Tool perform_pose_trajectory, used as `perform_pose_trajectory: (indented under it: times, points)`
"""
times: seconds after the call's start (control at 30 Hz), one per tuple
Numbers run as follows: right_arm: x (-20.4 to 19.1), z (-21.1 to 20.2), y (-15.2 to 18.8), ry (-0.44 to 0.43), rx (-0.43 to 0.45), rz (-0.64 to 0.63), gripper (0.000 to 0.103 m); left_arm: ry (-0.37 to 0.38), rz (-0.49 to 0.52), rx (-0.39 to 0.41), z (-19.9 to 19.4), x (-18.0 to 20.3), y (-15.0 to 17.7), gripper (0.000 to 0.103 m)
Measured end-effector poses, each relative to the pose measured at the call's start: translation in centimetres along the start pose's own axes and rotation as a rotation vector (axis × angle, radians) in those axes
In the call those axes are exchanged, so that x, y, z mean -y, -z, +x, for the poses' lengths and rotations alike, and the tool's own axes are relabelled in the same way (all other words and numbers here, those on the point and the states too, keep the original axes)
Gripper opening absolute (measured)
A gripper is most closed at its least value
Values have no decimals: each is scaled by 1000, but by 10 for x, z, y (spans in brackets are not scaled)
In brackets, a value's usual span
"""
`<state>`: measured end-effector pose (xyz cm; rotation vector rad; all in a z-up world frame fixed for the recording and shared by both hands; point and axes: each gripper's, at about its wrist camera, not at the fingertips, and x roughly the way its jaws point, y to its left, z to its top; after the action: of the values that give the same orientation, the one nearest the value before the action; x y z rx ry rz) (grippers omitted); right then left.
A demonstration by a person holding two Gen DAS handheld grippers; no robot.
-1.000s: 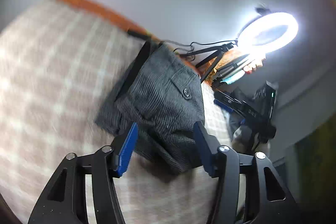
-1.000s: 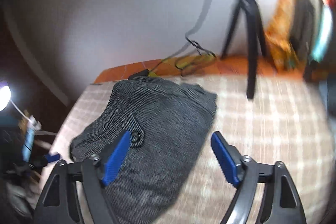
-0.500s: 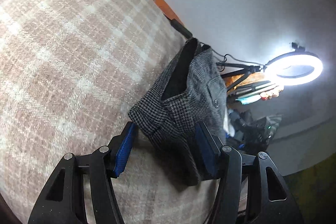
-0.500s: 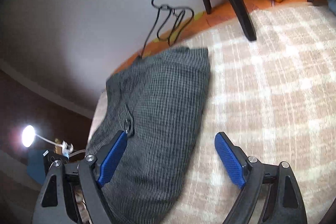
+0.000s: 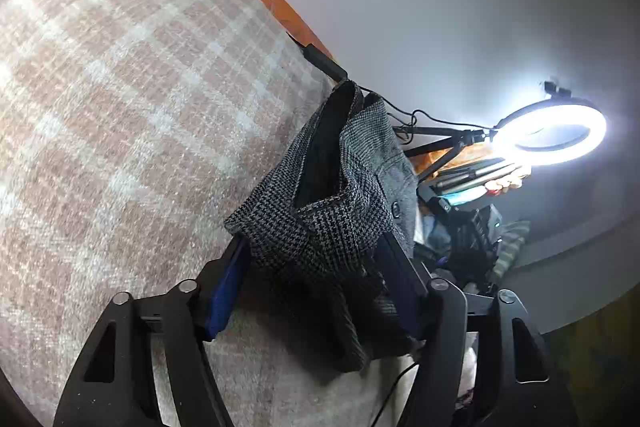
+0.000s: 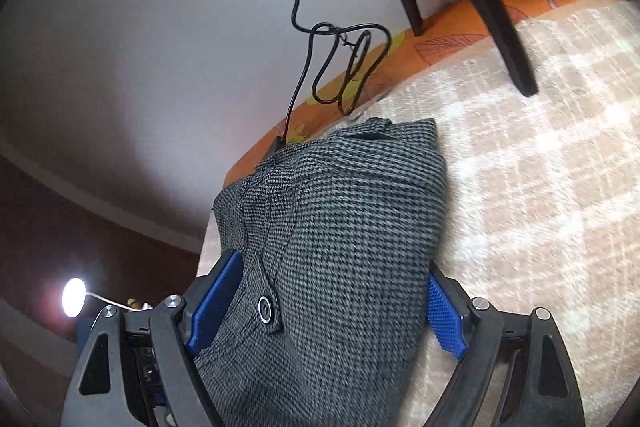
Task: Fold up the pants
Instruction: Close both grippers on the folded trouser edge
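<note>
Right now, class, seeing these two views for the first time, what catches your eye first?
The grey houndstooth pants, folded on the beige checked blanket, fill the middle of both views, with each pair of blue-padded tongs straddling them: left tongs, right tongs. Next is the glaring ring light at the left view's right edge.

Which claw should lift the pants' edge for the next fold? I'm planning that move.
Left, probably. The left claw straddles a raised, bunched edge of the pants, ready to pinch. The right claw spans the wide flat middle, its fingers far apart.
</note>
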<state>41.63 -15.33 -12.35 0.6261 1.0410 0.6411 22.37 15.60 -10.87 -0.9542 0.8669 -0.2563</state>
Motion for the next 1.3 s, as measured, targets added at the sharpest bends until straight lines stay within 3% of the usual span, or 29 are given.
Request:
perform_pose_trajectory:
  times: [0.03, 0.13, 0.27, 0.4, 0.53, 0.67, 0.77, 1.07, 1.3]
  points:
    - [-3, 1, 0, 6, 1, -7, 88, -5, -1, -1, 3, 0, 0, 73]
    - [-7, 2, 1, 18, 7, -13, 88, -13, -20, 13, 8, -2, -1, 74]
    - [-2, -1, -2, 32, 8, -9, 77, -11, -78, 27, 13, -3, -8, 74]
    - [0, -3, -5, 36, 18, 24, 76, -32, -103, 62, 18, -1, -9, 74]
    - [-1, -3, -4, 91, 26, 6, 57, -70, -44, 79, 22, 6, -6, 72]
    - [-2, -8, -3, 95, 30, -1, 45, -89, -3, 93, 25, 4, -5, 48]
    - [-9, -13, -1, 109, 38, -26, 38, -91, 32, 101, 24, 4, -3, 41]
    - [-56, -26, 2, 231, 68, -232, 23, -107, 194, 117, 18, 29, -1, 33]
    - [-96, -42, 10, 270, 90, -384, 19, -99, 312, 120, 8, 50, 10, 29]
